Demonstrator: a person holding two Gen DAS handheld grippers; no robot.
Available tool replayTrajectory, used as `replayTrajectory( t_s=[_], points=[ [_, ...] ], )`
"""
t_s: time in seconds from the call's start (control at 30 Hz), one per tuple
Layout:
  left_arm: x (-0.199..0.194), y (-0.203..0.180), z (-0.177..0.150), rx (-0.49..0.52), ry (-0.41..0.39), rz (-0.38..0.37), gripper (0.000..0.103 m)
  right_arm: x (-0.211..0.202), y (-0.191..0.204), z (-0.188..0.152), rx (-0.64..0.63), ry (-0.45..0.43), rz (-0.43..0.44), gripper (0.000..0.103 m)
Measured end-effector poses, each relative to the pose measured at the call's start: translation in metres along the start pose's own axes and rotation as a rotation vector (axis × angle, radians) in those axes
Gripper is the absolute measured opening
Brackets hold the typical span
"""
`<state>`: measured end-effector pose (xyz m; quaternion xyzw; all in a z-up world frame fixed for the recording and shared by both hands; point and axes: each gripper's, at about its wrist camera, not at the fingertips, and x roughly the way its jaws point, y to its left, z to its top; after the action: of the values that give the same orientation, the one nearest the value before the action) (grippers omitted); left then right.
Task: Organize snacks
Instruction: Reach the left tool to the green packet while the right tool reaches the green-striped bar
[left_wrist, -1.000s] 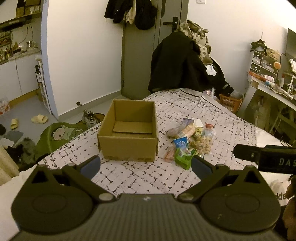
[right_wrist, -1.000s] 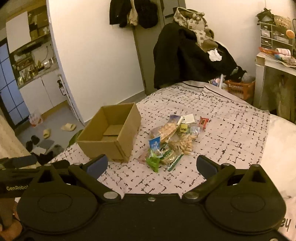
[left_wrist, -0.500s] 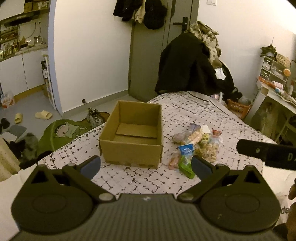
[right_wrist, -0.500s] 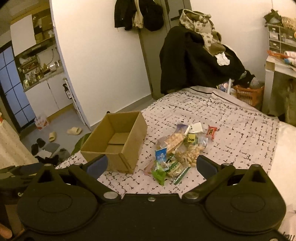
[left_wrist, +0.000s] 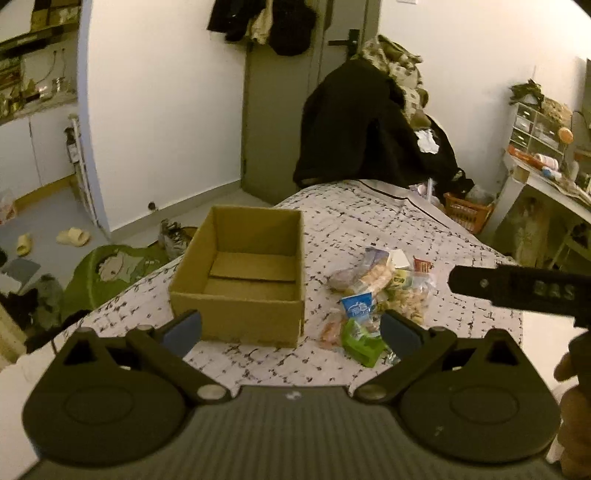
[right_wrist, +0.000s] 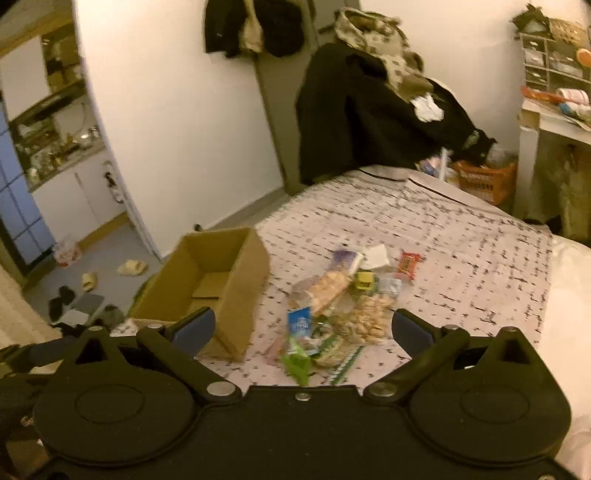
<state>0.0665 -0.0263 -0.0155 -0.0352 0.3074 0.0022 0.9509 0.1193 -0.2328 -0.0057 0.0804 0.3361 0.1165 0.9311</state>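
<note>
Left wrist view: the left gripper (left_wrist: 290, 326) hangs spread and empty before the cardboard box (left_wrist: 242, 276), snack pile (left_wrist: 373, 295) to its right. The right gripper (right_wrist: 301, 330), spread wide, hovers over the pile's near edge; bare bedspread (right_wrist: 461, 240) lies beyond.

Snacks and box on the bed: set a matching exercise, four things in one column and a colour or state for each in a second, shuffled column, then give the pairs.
Things:
1. cardboard box
2. crumpled wrapper nearest the camera
3. small packet at the far edge of the pile
4. left gripper

Colour or state:
A. red
B. open, holding nothing
C. green
D. brown, no snacks inside

Pairs: 1-D, 2-C, 3-A, 4-B
</note>
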Motion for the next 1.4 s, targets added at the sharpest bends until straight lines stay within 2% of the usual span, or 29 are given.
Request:
replayTrajectory(
  t_s=[0.27,0.43,0.63,0.7,0.73,0.77,0.83,0.93,1.1,1.27,1.4],
  points=[
    [0.022,-0.015,0.001,-0.043,0.001,-0.079,0.098,0.025,-0.025,0.010,0.106,0.054,-0.019,0.094],
    [0.041,-0.018,-0.004,-0.081,0.028,-0.099,0.094,0.044,-0.038,0.014,0.174,0.096,-0.012,0.086],
    [0.064,-0.019,-0.012,-0.120,0.061,-0.113,0.087,0.074,-0.053,0.012,0.275,0.214,0.016,0.075],
    [0.073,-0.022,-0.015,-0.127,0.077,-0.108,0.082,0.085,-0.058,0.011,0.303,0.269,0.001,0.075],
    [0.079,-0.022,-0.016,-0.137,0.091,-0.117,0.079,0.092,-0.064,0.012,0.344,0.308,0.028,0.075],
    [0.083,-0.023,-0.017,-0.149,0.102,-0.123,0.076,0.096,-0.069,0.012,0.384,0.328,0.052,0.075],
    [0.093,-0.025,-0.019,-0.158,0.114,-0.122,0.073,0.105,-0.074,0.012,0.418,0.349,0.046,0.075],
    [0.108,-0.027,-0.023,-0.180,0.132,-0.132,0.072,0.117,-0.082,0.011,0.452,0.352,0.023,0.075],
    [0.129,-0.033,-0.031,-0.197,0.160,-0.152,0.066,0.134,-0.092,0.001,0.504,0.326,0.067,0.073],
    [0.149,-0.041,-0.040,-0.215,0.186,-0.180,0.065,0.152,-0.103,-0.012,0.534,0.358,0.070,0.065],
    [0.166,-0.046,-0.046,-0.235,0.208,-0.184,0.064,0.162,-0.111,-0.016,0.572,0.381,0.065,0.063]
  ],
)
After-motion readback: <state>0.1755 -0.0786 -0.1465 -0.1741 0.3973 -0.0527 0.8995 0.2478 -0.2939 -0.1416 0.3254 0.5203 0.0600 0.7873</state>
